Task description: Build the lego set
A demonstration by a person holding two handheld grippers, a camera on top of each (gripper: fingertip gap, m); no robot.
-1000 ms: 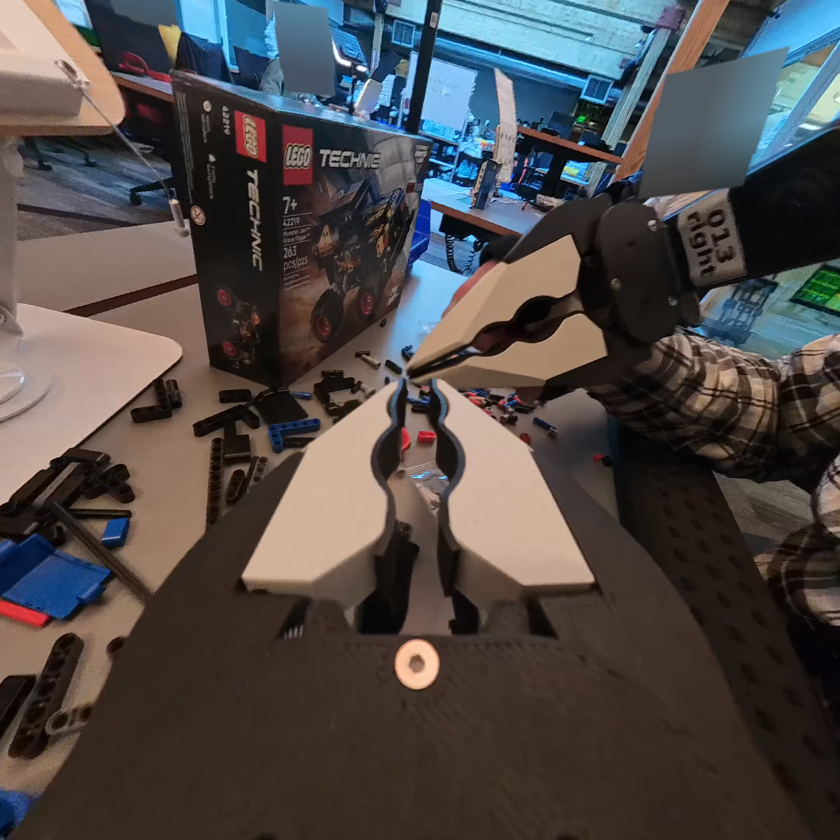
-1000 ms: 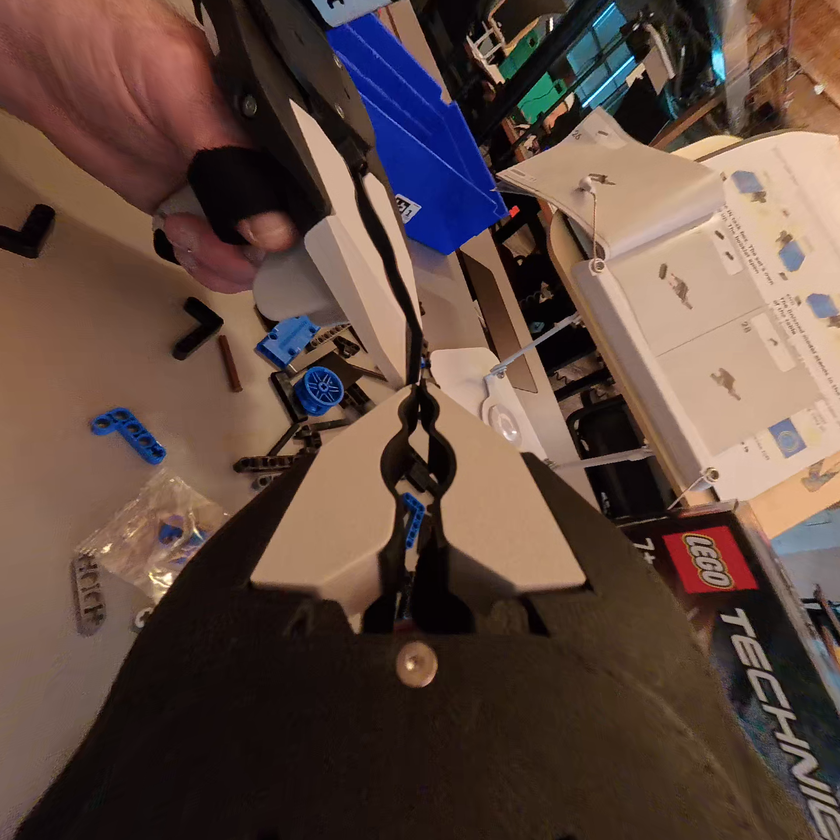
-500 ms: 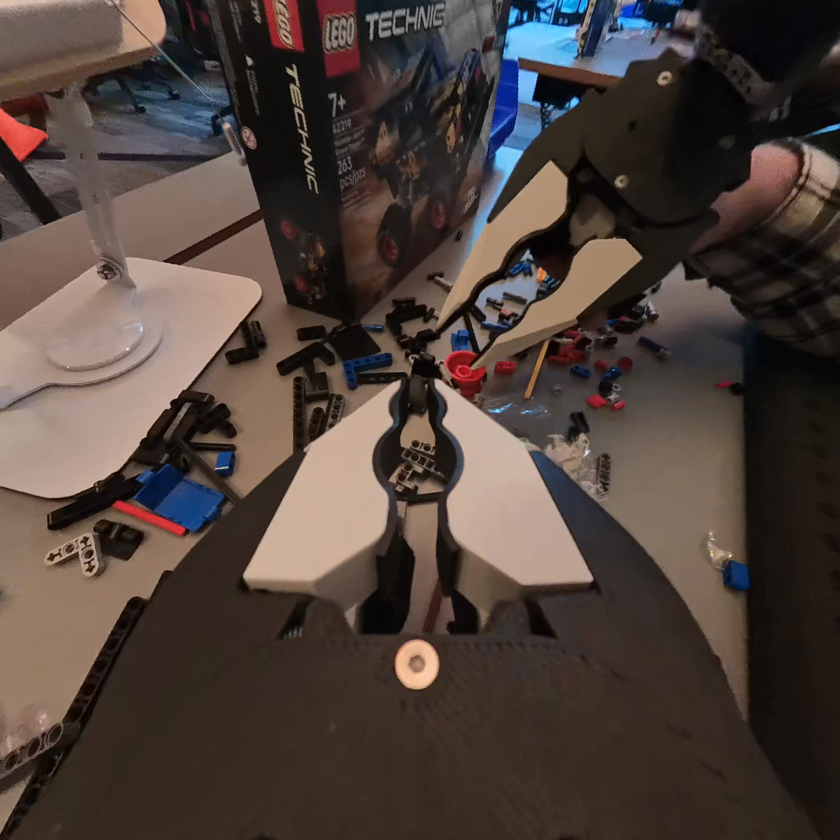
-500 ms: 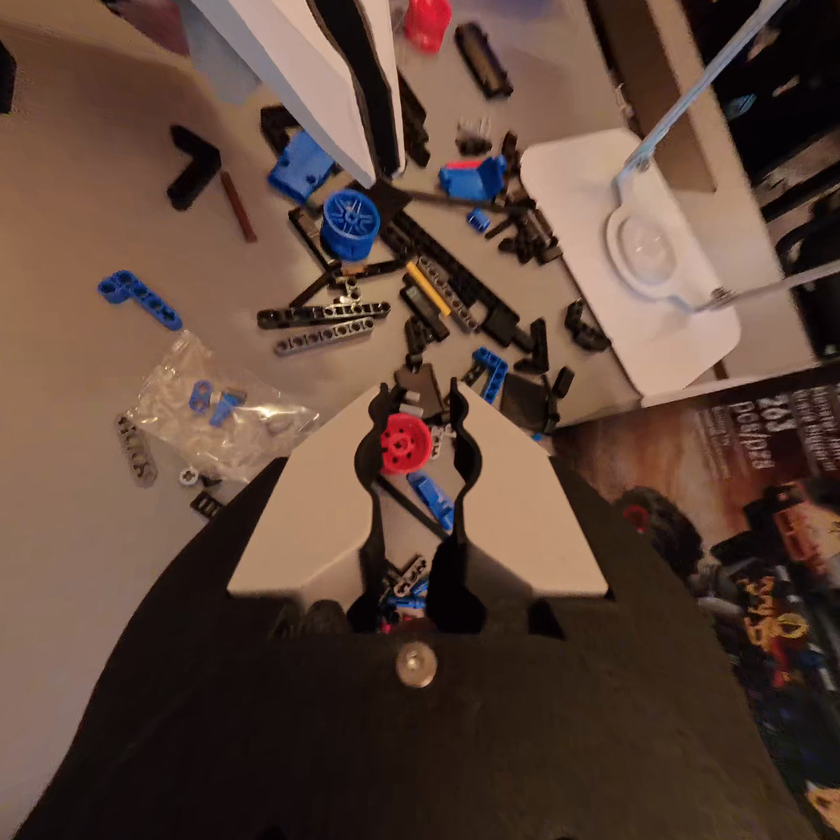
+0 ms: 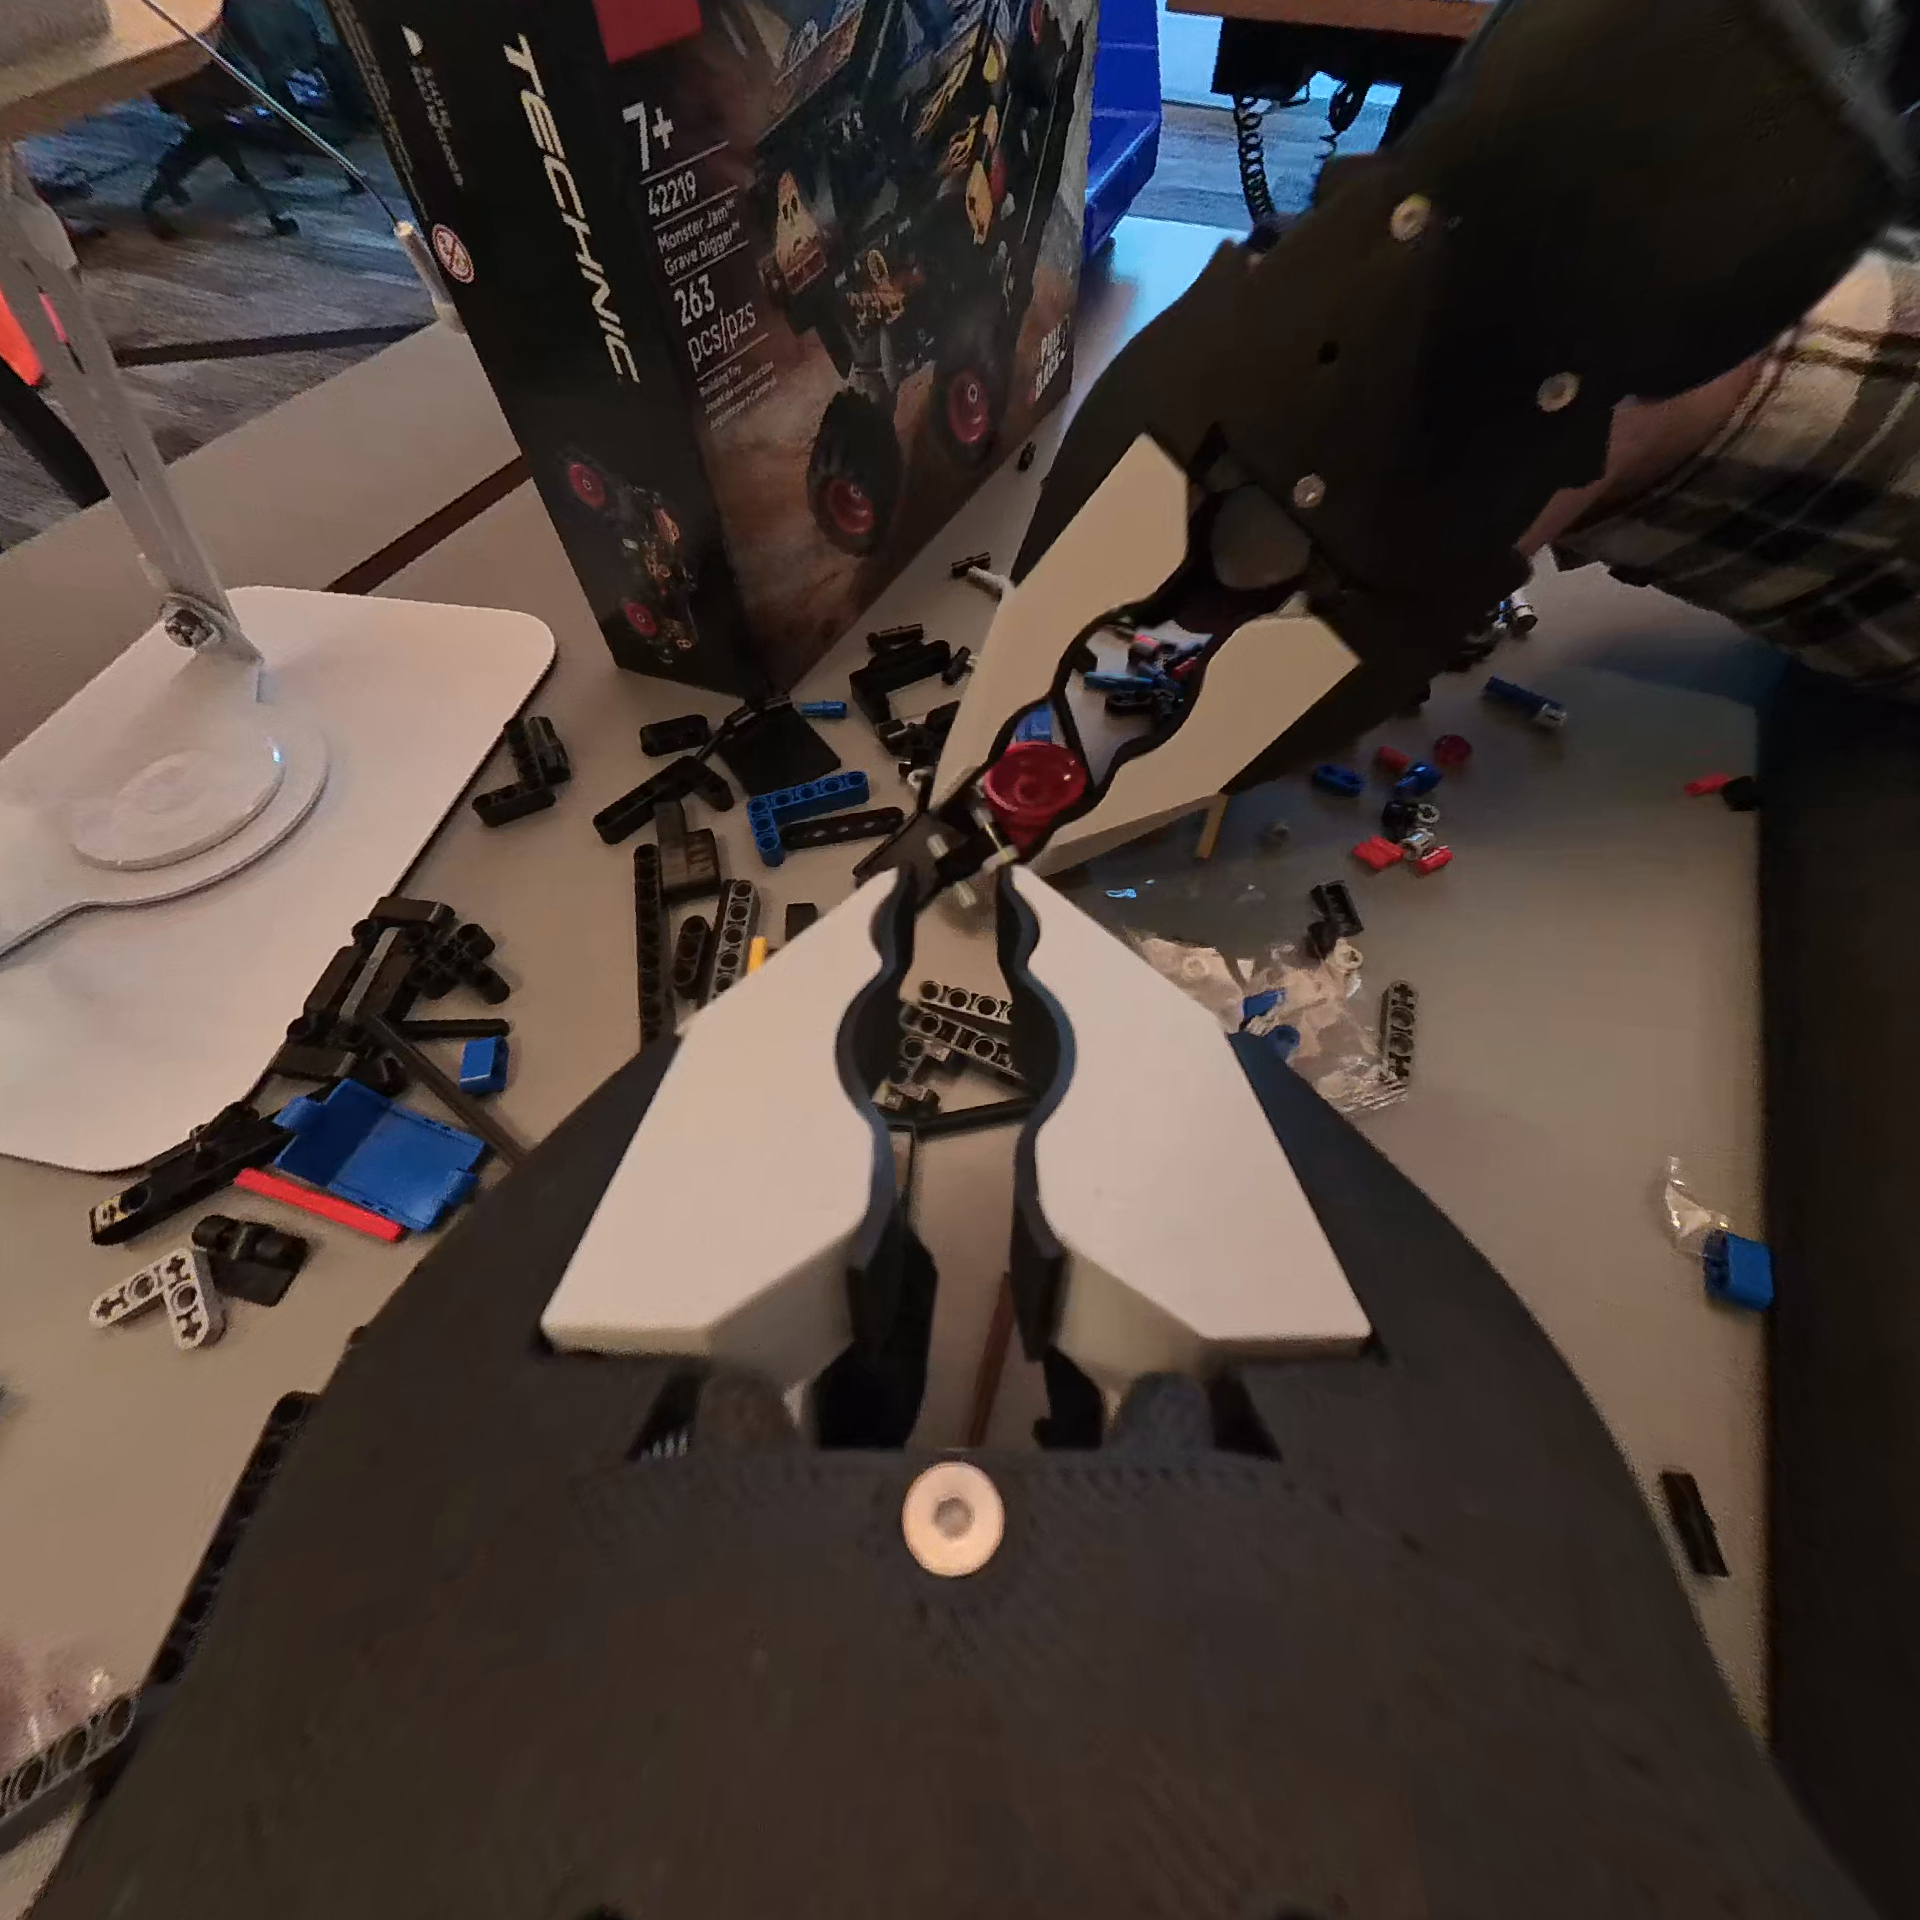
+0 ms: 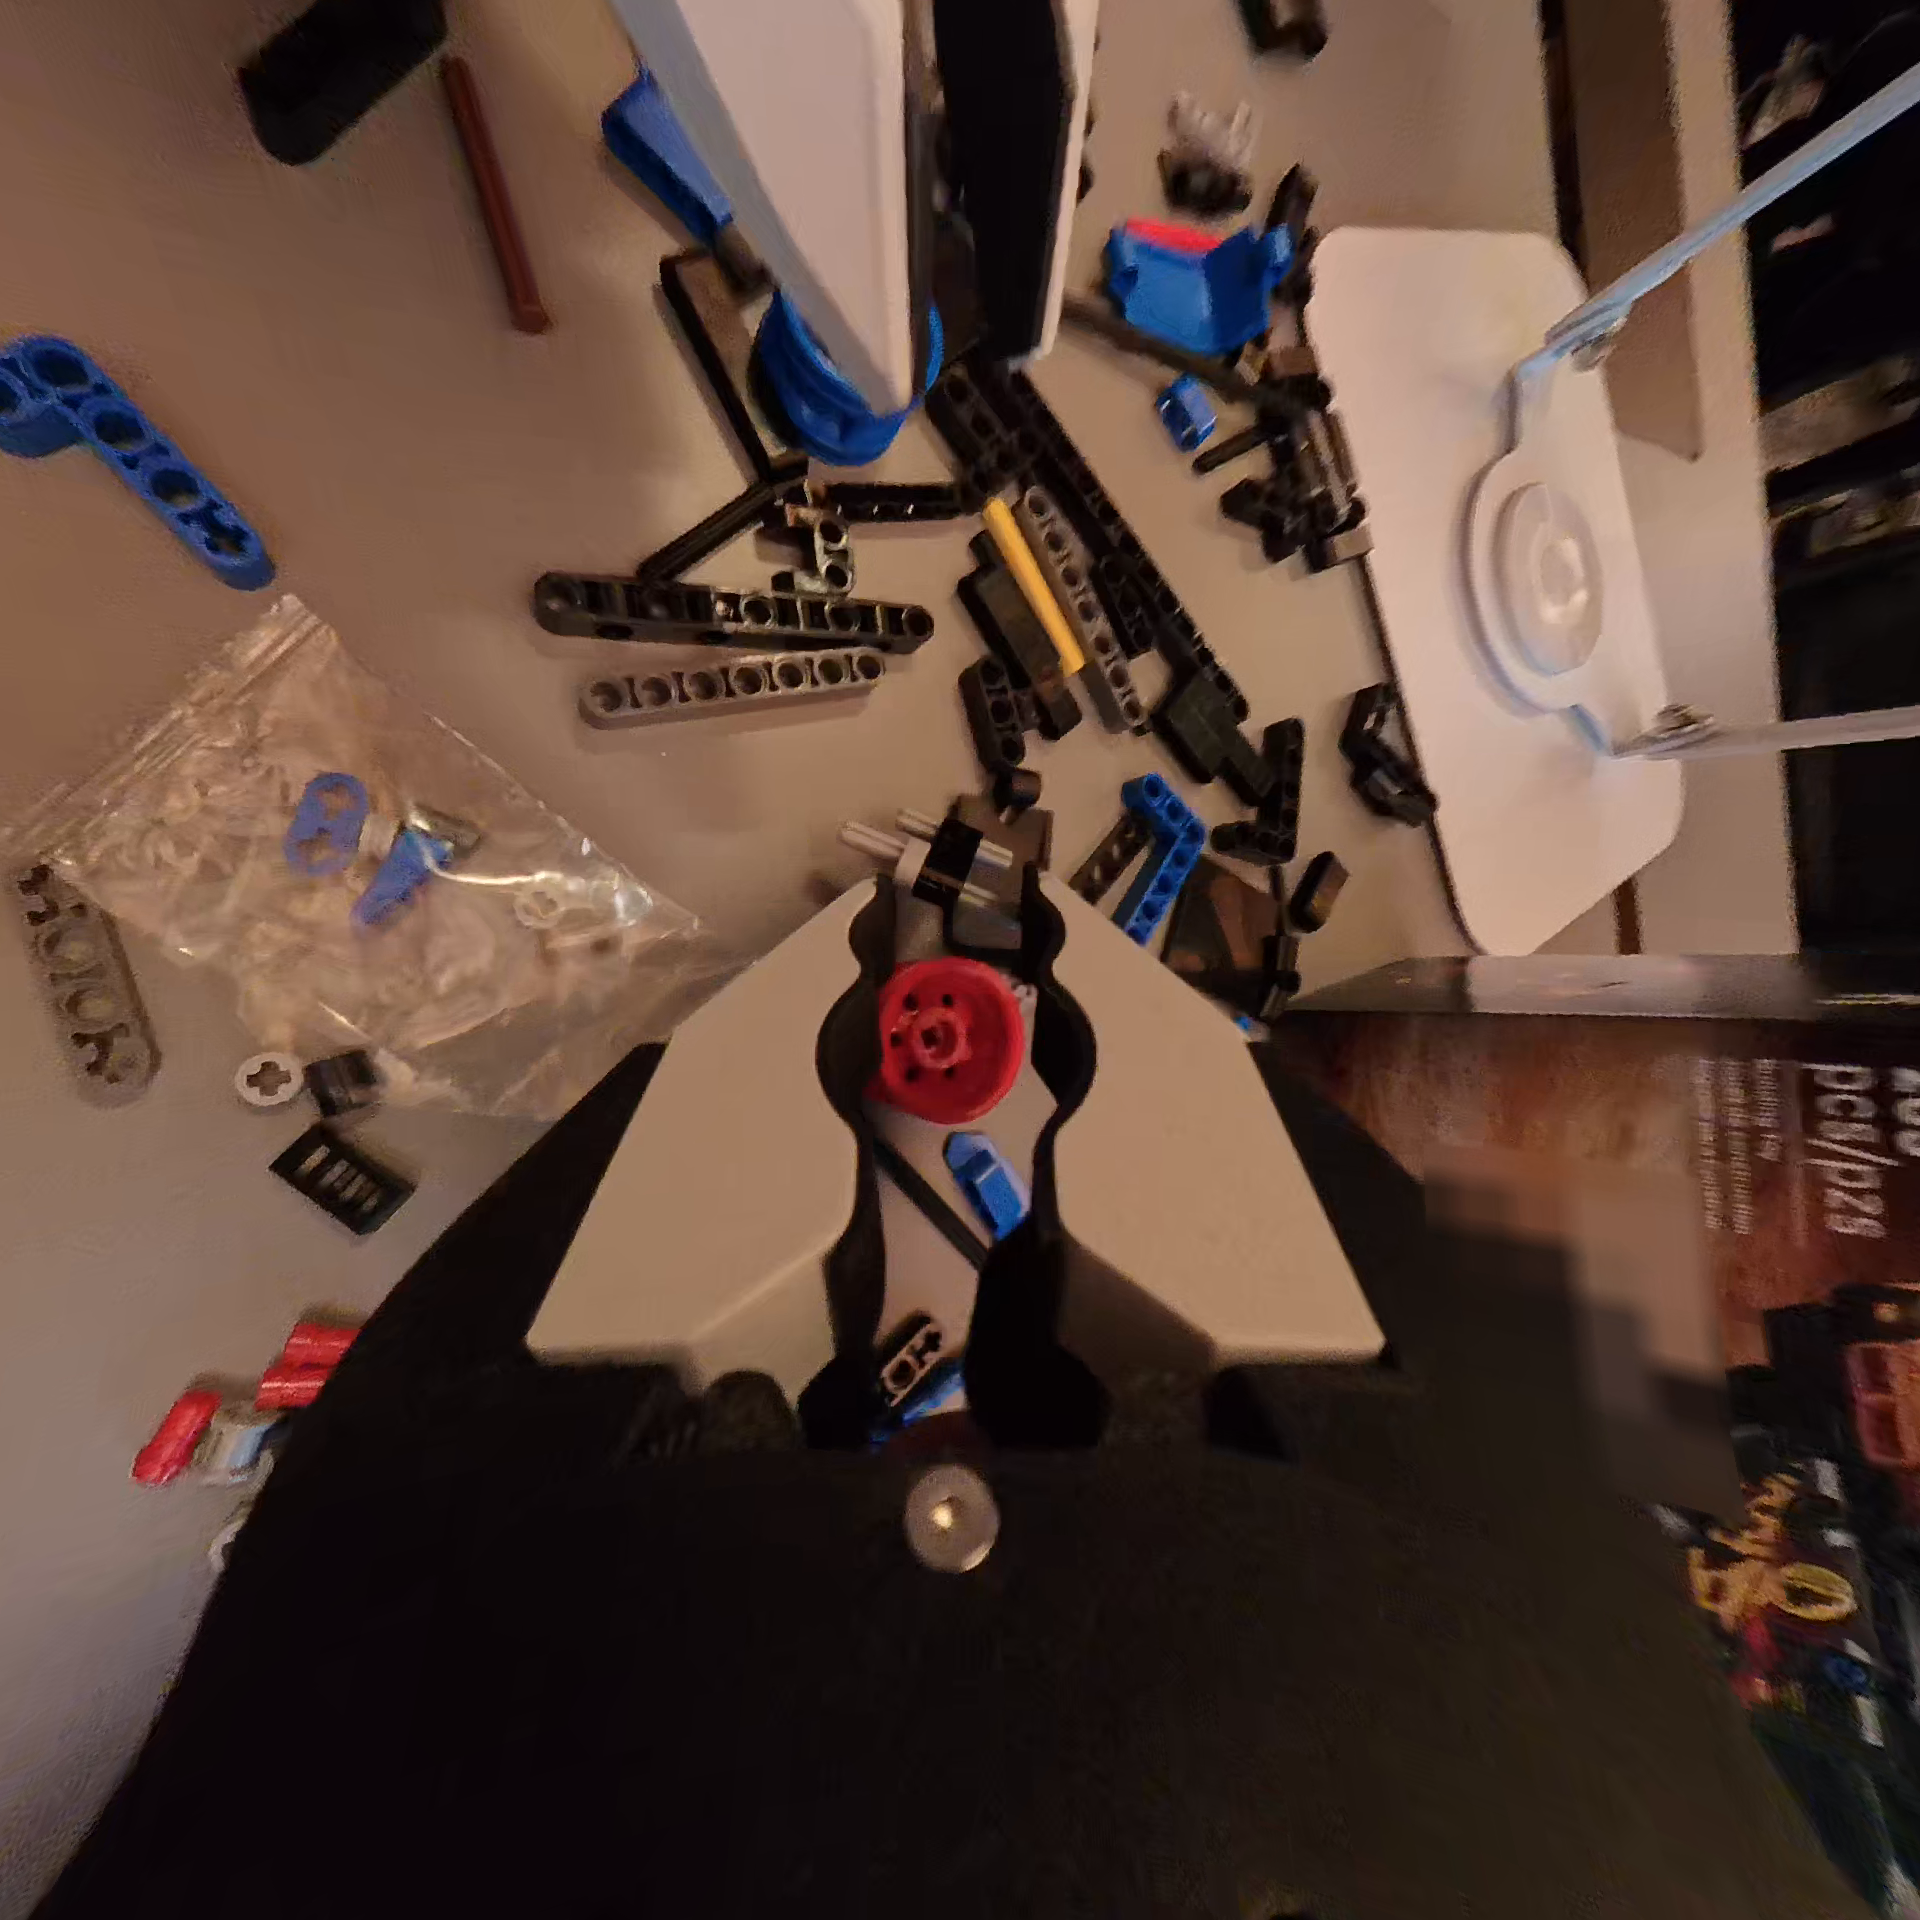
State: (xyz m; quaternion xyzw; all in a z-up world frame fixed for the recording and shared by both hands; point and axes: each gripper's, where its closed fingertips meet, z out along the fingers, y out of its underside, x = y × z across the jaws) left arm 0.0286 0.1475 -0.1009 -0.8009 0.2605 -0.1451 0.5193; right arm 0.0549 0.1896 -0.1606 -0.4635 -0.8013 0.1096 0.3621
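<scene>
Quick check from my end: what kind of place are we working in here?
Probably a shared office or lab workspace: a pale worktable strewn with loose building pieces, the set's box standing on it, and, behind, carpeted floor with what looks like an office chair base.

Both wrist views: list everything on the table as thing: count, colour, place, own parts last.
Round red wheel hub: one, red, between the right claw's fingers.
Black pinned assembly: one, black with pale pins, at the right claw's tips.
Printed cardboard set box: one, dark, standing at the table's far side.
White flat stand base: one, white, on the left.
Clear plastic bag: one, holding blue pieces.
Loose beams: many, mostly black, some blue, scattered.
Yellow axle: one, among black beams.
Left claw: open.
Right claw: shut on the assembly.
</scene>
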